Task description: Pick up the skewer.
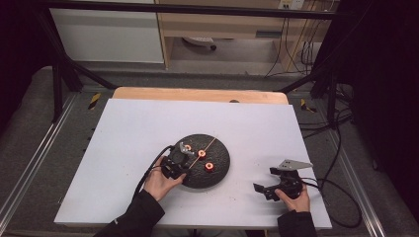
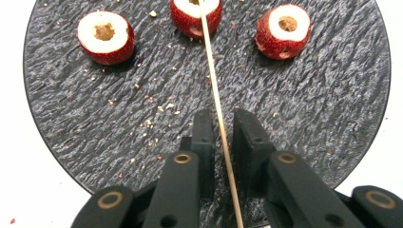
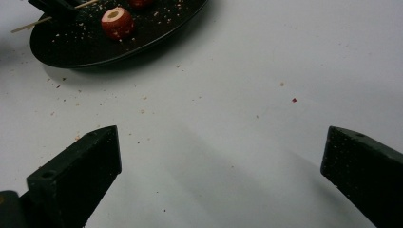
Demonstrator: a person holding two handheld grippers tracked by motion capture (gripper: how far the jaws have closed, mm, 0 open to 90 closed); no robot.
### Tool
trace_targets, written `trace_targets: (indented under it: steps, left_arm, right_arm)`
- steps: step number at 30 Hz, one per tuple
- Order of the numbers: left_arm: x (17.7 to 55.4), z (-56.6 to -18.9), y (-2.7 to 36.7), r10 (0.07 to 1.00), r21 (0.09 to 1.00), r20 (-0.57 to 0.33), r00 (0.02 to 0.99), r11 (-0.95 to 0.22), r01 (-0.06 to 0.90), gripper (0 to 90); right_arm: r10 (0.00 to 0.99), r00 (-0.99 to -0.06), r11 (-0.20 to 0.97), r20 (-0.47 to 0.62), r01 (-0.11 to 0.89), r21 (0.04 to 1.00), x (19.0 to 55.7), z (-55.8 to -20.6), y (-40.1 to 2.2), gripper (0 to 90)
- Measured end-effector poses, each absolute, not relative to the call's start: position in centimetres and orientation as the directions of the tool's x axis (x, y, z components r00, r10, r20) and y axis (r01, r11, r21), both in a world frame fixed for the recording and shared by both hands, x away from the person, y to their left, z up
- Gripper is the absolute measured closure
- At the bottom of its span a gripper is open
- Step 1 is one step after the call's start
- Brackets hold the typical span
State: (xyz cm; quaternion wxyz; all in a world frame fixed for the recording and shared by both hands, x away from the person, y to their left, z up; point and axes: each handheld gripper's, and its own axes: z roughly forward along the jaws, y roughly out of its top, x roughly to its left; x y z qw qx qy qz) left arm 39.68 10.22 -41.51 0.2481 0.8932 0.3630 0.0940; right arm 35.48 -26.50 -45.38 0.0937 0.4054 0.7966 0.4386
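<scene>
Left gripper view: skewer in claw | right gripper view: claw agape

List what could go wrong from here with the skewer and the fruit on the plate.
The skewer lies between the left claw jaws, which look loosely closed; it may slip or snap. Its tip reaches only the middle fruit piece, which could roll on the dark plate. The right claw is open, off the plate, steadying nothing.

A rough, matt slate-like black plate is carrying red fruit pieces showing pale, dry-looking cut faces, a thin wooden skewer is lying between matt black plastic jaws.
</scene>
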Motion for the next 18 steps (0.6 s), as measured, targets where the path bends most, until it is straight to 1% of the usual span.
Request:
trace_targets:
  steps: [10,13,18]
  left_arm:
    - [39.78,-41.73,9.73,0.712,0.488,0.011,0.702,-0.616,0.618,84.2]
    - [39.74,-41.70,9.61,0.717,0.484,0.020,0.697,-0.617,0.621,87.4]
    - [39.71,-41.67,9.58,0.722,0.481,0.019,0.692,-0.614,0.626,87.6]
  right_arm:
    - [0.727,-0.654,0.286,0.210,0.566,0.774,35.48,-45.37,-26.49,0.5]
    - [0.727,-0.655,0.287,0.208,0.564,0.774,35.48,-45.37,-26.51,0.5]
    - [0.726,-0.654,0.284,0.210,0.565,0.775,35.47,-45.35,-26.51,0.5]
